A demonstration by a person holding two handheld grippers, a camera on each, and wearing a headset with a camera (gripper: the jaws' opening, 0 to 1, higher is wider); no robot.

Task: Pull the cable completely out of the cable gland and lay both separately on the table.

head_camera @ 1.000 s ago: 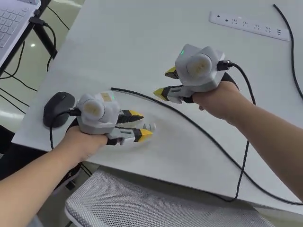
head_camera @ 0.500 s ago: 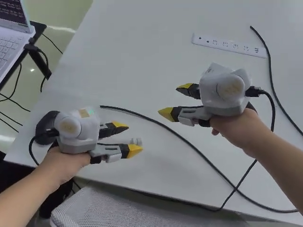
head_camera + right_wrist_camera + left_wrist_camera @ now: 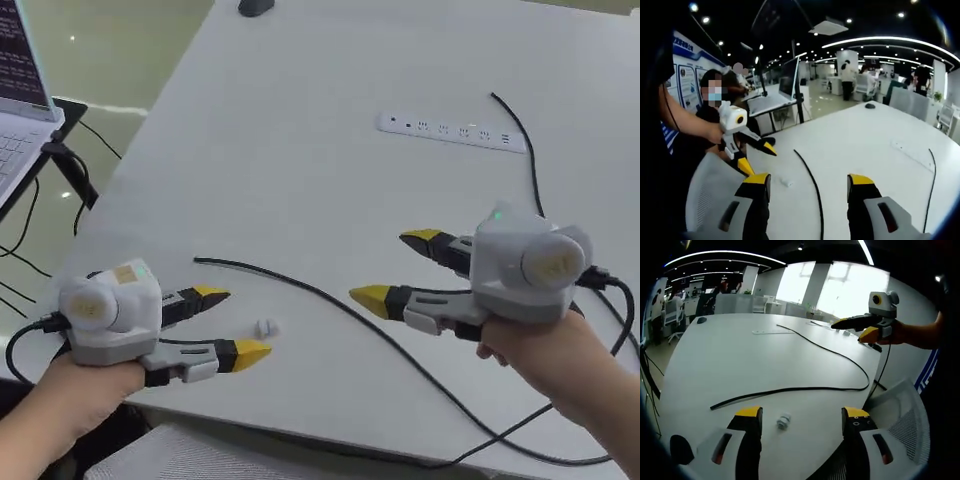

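A: As the small white plastic cable gland (image 3: 266,327) is laid on the white table (image 3: 300,150), apart from the thin black cable (image 3: 330,300) at 5 o'clock of its free end, what is advised?

B: The left gripper (image 3: 235,322) and right gripper (image 3: 395,267), both held wide and empty, should be lifted clear, nothing nudged. They are drawn farther apart than a second ago.

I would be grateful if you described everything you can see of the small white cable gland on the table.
The cable gland is a small, white, plastic-looking piece with a ribbed or stepped outline. Finer detail is too small to tell. It lies loose on the white table near the front edge, clear of the black cable, which runs past without touching it. It sits ahead of and between the open fingers of the left gripper, and nothing grips it.
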